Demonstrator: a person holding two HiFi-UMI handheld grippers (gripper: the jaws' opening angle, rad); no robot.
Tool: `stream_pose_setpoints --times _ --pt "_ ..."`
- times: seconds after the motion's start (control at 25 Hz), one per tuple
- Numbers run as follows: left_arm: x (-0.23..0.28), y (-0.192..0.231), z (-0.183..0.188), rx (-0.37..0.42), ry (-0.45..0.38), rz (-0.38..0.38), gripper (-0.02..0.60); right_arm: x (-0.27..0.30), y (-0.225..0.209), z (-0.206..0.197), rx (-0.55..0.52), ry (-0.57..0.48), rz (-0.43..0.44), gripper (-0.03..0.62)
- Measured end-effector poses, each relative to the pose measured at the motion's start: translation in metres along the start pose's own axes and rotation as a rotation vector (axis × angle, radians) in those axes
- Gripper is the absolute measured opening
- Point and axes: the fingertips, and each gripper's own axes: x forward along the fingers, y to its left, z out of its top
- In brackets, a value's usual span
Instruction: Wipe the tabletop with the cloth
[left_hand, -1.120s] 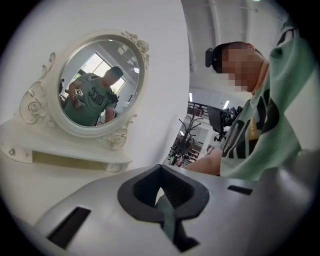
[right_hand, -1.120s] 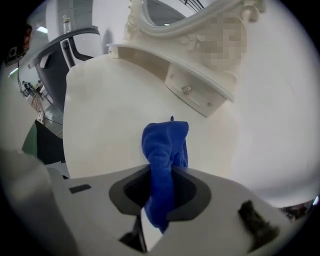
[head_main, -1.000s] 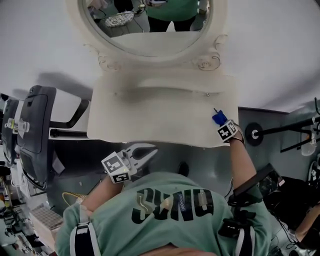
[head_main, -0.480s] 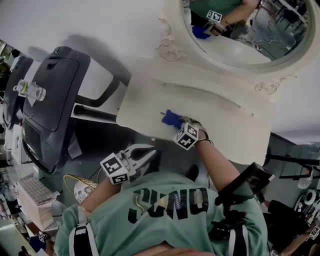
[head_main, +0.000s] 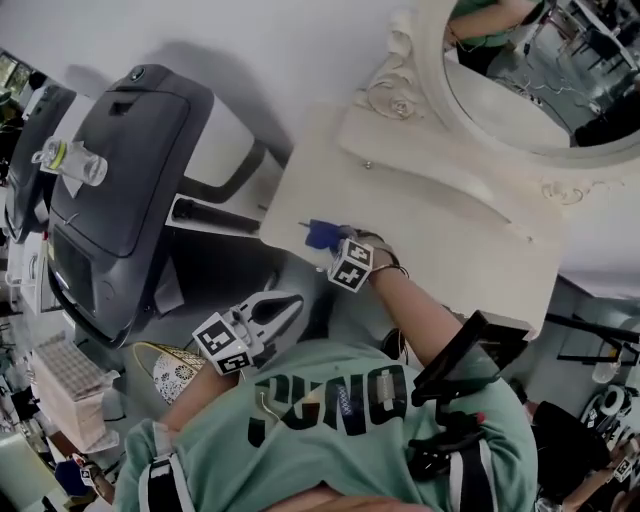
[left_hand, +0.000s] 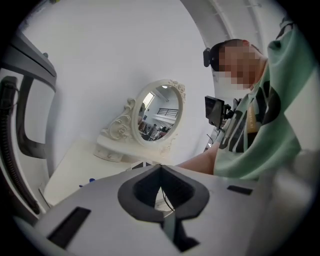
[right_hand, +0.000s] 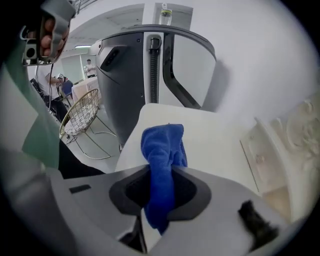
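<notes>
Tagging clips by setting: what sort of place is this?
Probably a staged room in a lab or studio, not a home: a cream table with an ornate oval mirror stands beside what looks like a treadmill, and the mirror reflects an open, cluttered workspace.

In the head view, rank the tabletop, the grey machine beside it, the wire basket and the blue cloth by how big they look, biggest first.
1. Tabletop and grey machine: too alike to rank.
2. Wire basket, partly hidden by an arm.
3. Blue cloth, smallest.
</notes>
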Motion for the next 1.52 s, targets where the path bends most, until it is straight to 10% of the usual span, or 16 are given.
stream_pose_setpoints --times 0.56,0.84,1.0,1.36,1.52 --pt "0.225 -0.242 -0.051 0.127 0.138 -0.313 0.009 -0.266 0.039 -0.541 0.561 0.325 -0.239 0.080" --pt "0.239 -0.275 -0.059 0.180 0.161 -0.339 0.009 -0.316 0.051 -0.626 0.672 0.454 -0.285 0.080" --pt "0.196 -0.231 -0.048 0.157 0.100 -0.263 0.009 -0.285 0.032 -0.538 0.599 0.348 -0.251 0.080" --pt "0.002 -0.054 -0.020 0.100 0.005 0.037 0.009 -0.046 0.042 -0.042 -0.084 -0.015 -0.071 0.080" --pt "-0.068 -0.010 -0.016 0.076 -0.018 0.154 0.009 0.007 0.049 0.045 -0.297 0.004 -0.079 0.080"
